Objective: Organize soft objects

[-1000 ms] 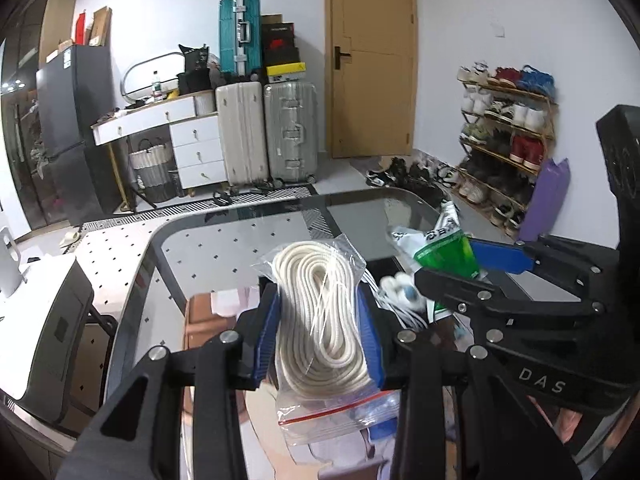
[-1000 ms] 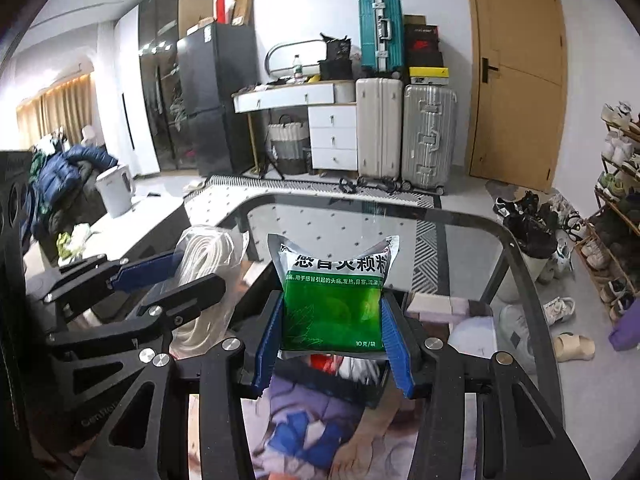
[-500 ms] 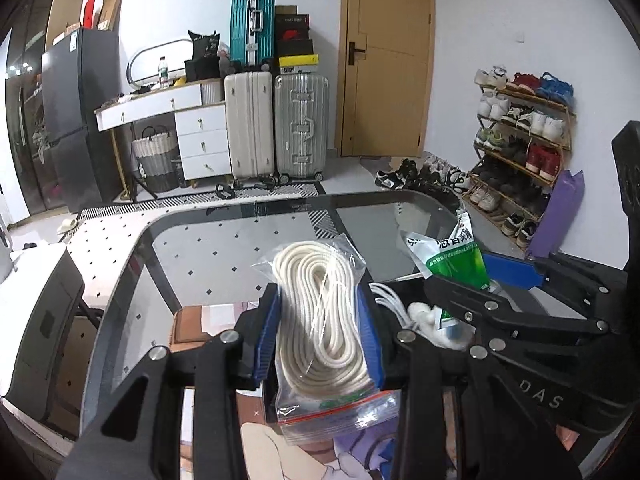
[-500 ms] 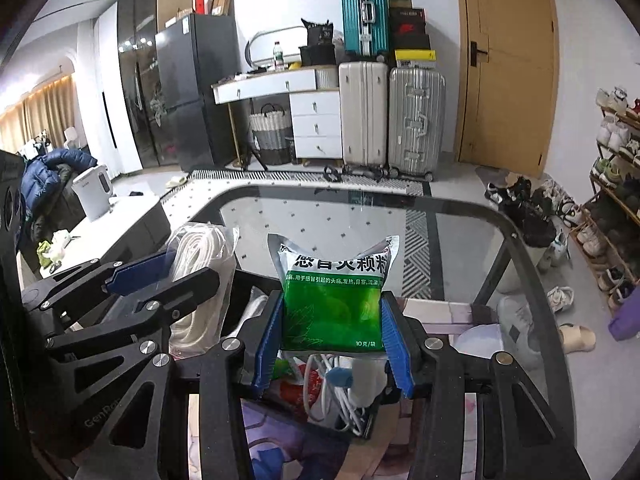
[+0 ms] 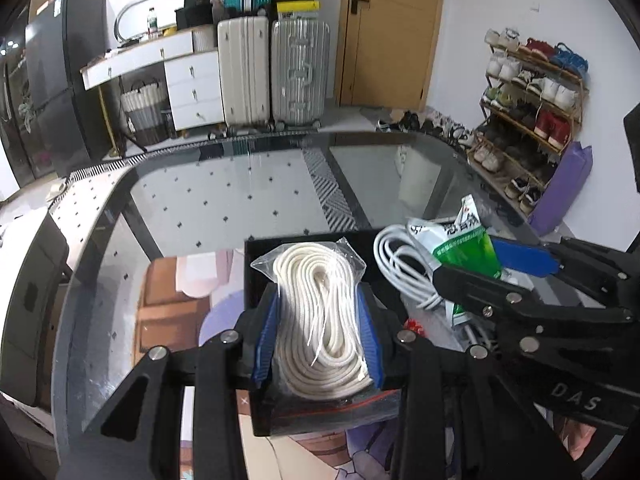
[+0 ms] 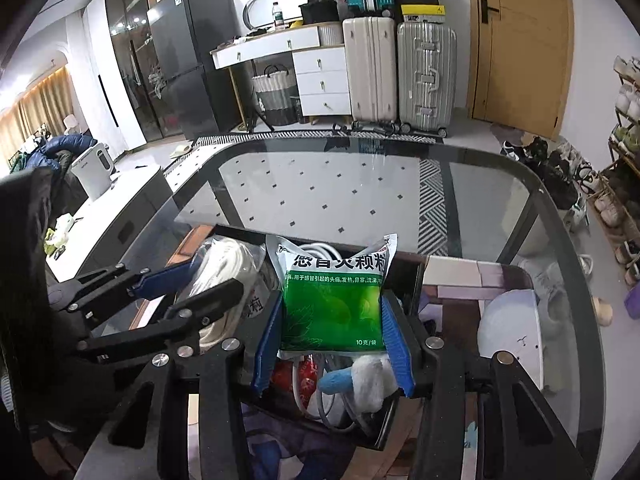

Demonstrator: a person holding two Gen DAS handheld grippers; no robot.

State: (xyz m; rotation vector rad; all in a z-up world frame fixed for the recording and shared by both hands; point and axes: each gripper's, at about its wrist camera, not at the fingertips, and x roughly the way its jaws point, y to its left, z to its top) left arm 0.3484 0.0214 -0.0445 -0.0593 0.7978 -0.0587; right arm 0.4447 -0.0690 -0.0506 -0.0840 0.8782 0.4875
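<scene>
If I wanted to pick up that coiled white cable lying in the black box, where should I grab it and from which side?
Grip the white cable across its bundled loops, where several strands run side by side, coming down from above. It lies flat in the black box, whose walls block a side approach, and the green sachet in the right gripper covers its right end, so take the exposed left curve.

Two wrist views with partly hidden box contents.
The black box (image 6: 384,432) floor is mostly covered; the white cable (image 5: 400,264) runs under the green packet (image 6: 332,304). The bagged rope (image 5: 320,320) hides its compartment. The blue-and-white soft item (image 6: 360,380) is unidentifiable.
</scene>
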